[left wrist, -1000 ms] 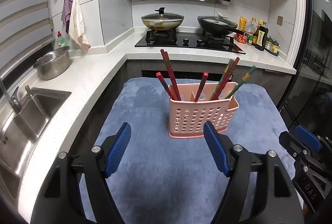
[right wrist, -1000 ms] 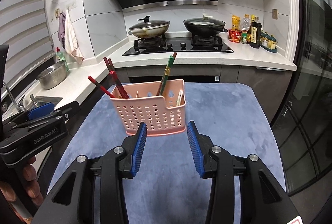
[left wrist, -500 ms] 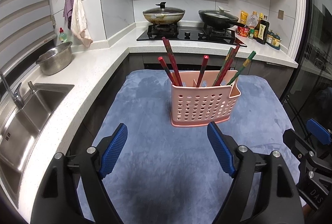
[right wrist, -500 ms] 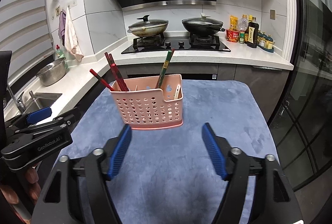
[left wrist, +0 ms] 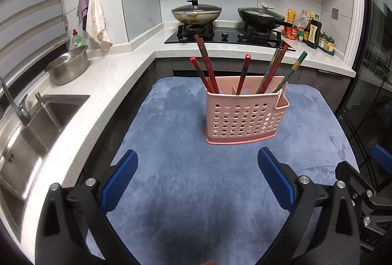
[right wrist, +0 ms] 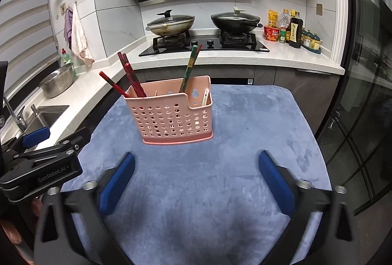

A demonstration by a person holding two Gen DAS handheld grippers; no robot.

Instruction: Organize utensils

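**Both grippers stand off, chopsticks already in the basket**

The pink utensil basket (left wrist: 245, 115) stands upright on the blue cloth of the table (left wrist: 171, 191), past the middle toward the far edge that faces the stove. Red chopsticks (left wrist: 207, 66) lean out of its left compartment, one more rises near the divider, and a red and green pair (left wrist: 289, 73) slants from the right part. In the right wrist view a pale utensil (right wrist: 205, 97) sits low in the small end pocket; what it is cannot be told.

The left gripper (left wrist: 197, 181) and the right gripper (right wrist: 196, 181) hang over the near edge, short of the basket. Each one's fingers are spreading wide, with nothing between them but bare cloth. No loose utensil lies on the cloth in either view.

The sorting looks finished or close to it, with this being a release and stand-off. Any next move would first call for finding a stray utensil outside these views, or regrouping the chopsticks by colour.
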